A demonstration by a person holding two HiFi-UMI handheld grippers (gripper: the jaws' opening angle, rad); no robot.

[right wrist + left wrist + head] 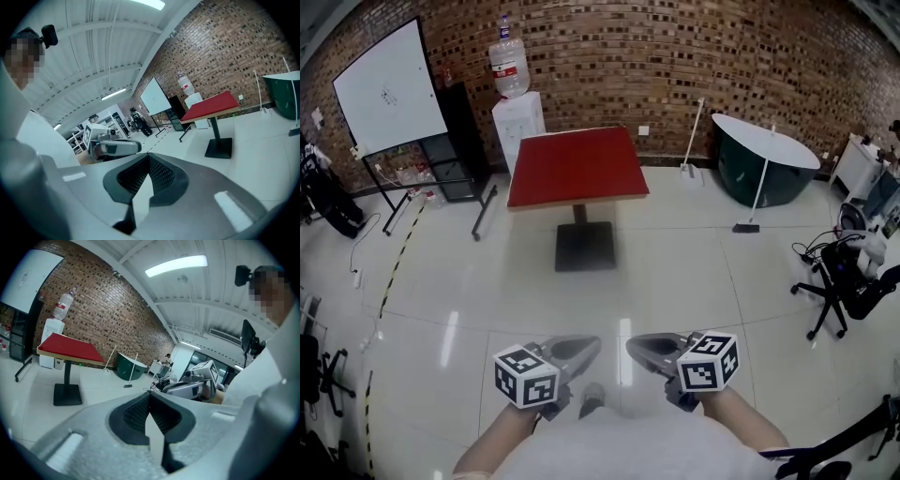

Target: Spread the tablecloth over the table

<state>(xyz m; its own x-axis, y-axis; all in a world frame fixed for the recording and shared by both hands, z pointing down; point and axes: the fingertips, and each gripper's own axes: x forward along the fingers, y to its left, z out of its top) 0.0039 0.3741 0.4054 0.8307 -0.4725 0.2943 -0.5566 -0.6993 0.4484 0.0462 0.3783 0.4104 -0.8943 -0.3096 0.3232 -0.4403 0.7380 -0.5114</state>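
Note:
A pedestal table with a flat red top point(577, 167) stands far ahead of me on the glossy white floor. It also shows in the left gripper view point(70, 347) and the right gripper view point(213, 105). Whether the red is a cloth or the tabletop itself I cannot tell. My left gripper point(586, 347) and right gripper point(637, 347) are side by side close to my body, pointing toward each other, well short of the table. The left gripper point(150, 397) is shut, as is the right gripper point(149, 158). I see nothing held in either.
A whiteboard point(389, 89) on a black stand is at the far left. A water dispenser point(517, 117) stands behind the table. A dark green tub point(764, 159) and a mop point(755, 192) are at the right, an office chair point(848, 281) further right, and striped tape point(394, 272) runs along the floor at the left.

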